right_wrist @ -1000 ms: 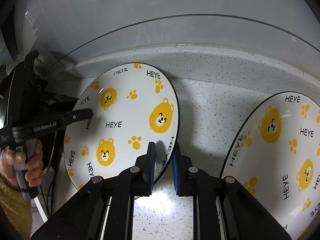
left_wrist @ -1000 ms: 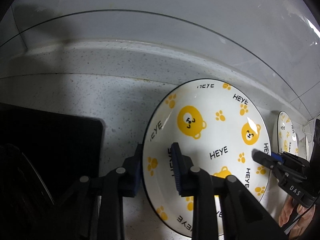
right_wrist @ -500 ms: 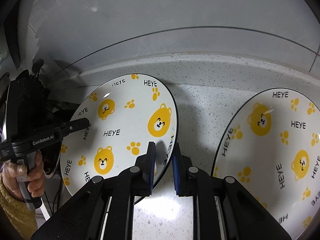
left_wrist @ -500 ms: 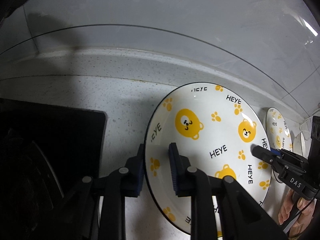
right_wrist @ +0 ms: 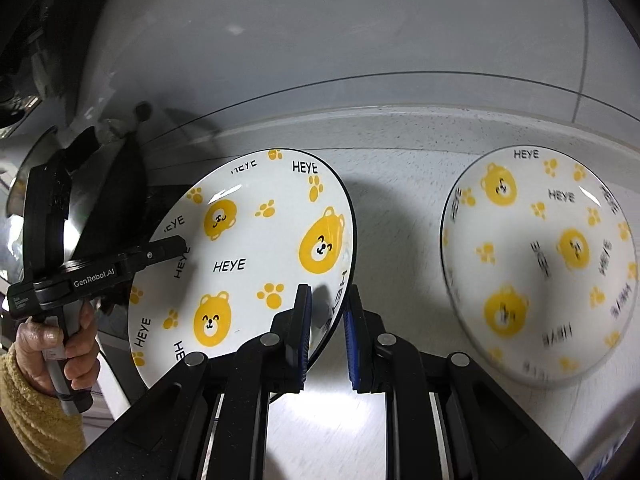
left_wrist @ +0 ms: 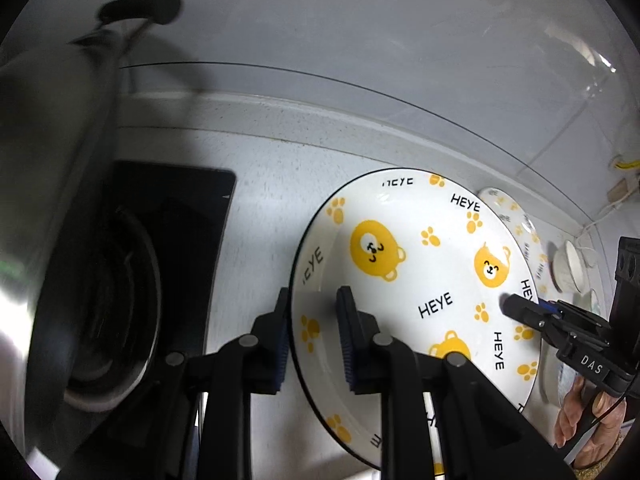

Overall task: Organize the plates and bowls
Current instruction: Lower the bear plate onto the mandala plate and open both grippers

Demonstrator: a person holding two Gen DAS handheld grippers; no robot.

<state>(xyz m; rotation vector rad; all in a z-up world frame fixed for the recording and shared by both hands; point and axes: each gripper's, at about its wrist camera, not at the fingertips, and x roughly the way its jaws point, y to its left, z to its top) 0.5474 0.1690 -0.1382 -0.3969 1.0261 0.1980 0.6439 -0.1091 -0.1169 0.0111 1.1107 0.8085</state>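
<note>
Plate (left_wrist: 420,280) clamped at opposite rims by both jaws.
Left gripper (left_wrist: 314,340) and right gripper (right_wrist: 326,336) each pinch its rim above the desk (right_wrist: 400,208); second plate (right_wrist: 540,264) lies beyond the right jaws.

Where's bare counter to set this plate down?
Free: the speckled white countertop between the held bear-print plate and the second bear-print plate; also the strip between the held plate and the black stovetop. Crowded: the stovetop side, with the steel pot.
</note>
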